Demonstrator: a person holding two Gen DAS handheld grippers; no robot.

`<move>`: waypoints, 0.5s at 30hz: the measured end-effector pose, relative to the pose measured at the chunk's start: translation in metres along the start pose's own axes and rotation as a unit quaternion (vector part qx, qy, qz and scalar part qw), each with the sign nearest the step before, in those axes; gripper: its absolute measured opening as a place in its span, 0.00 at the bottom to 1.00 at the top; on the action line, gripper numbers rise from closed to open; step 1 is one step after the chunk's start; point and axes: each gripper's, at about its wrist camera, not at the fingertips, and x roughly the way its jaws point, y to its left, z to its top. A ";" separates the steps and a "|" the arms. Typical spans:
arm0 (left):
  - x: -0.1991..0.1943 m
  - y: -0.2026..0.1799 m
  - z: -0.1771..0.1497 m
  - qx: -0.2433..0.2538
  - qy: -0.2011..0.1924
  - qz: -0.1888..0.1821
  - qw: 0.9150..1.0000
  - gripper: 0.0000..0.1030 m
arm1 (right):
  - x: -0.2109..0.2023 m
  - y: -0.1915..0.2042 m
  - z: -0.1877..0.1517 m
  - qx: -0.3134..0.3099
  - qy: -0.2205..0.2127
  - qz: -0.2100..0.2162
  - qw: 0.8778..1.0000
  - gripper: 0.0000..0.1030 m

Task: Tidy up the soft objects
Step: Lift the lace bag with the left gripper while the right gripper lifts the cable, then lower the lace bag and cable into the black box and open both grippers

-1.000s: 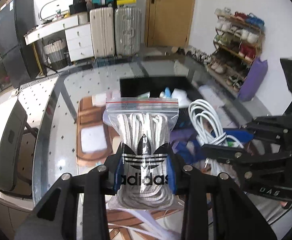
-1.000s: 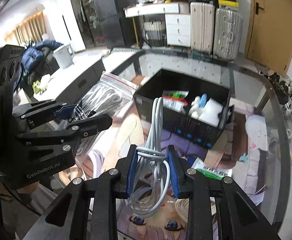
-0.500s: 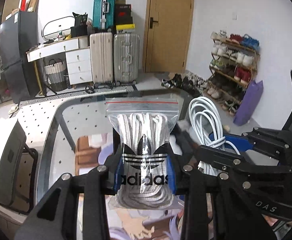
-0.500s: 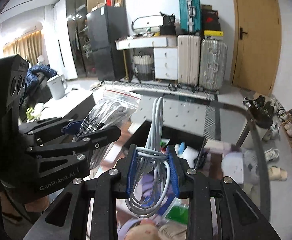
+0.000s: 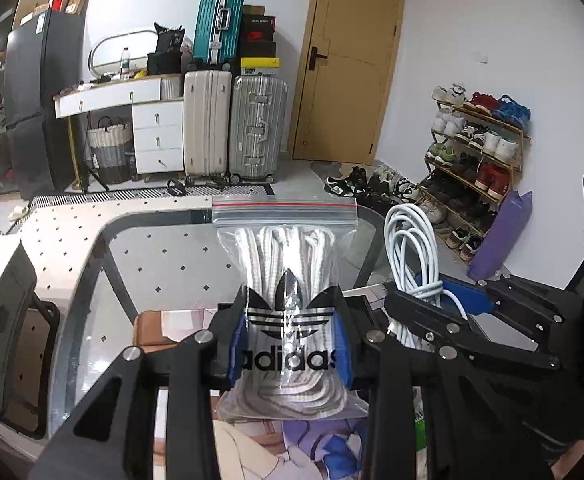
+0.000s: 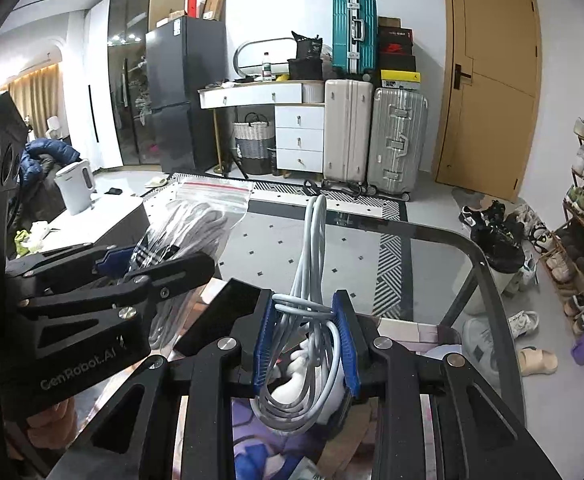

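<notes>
Lifting both loads clear of the glass-topped counter (image 5: 139, 264) is what has just happened: a second ago the black storage bin sat in plain view ahead of both cameras, and now only a dark corner of it shows low in the right wrist view, with the room's far wall filling the frame; I judge that both items are picked and in carry, with placing yet to come. The left hand-held gripper (image 5: 289, 344) pinches a clear zip-seal bag of coiled white laces with a black printed logo (image 5: 287, 280), its blue pads pressed into the bag's lower half; the bag stands upright, red-striped seal on top (the plastic bulges and creases at the pinch). The right hand-held gripper (image 6: 306, 344) pinches a bundled pale grey cable (image 6: 312, 280), loops rising above its pads and sagging below; both items hang above the counter, side by side.
</notes>
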 end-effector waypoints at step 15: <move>0.064 0.004 -0.026 0.005 0.072 0.015 0.997 0.33 | 0.085 -0.017 -0.022 -0.025 0.088 -0.016 0.996 0.28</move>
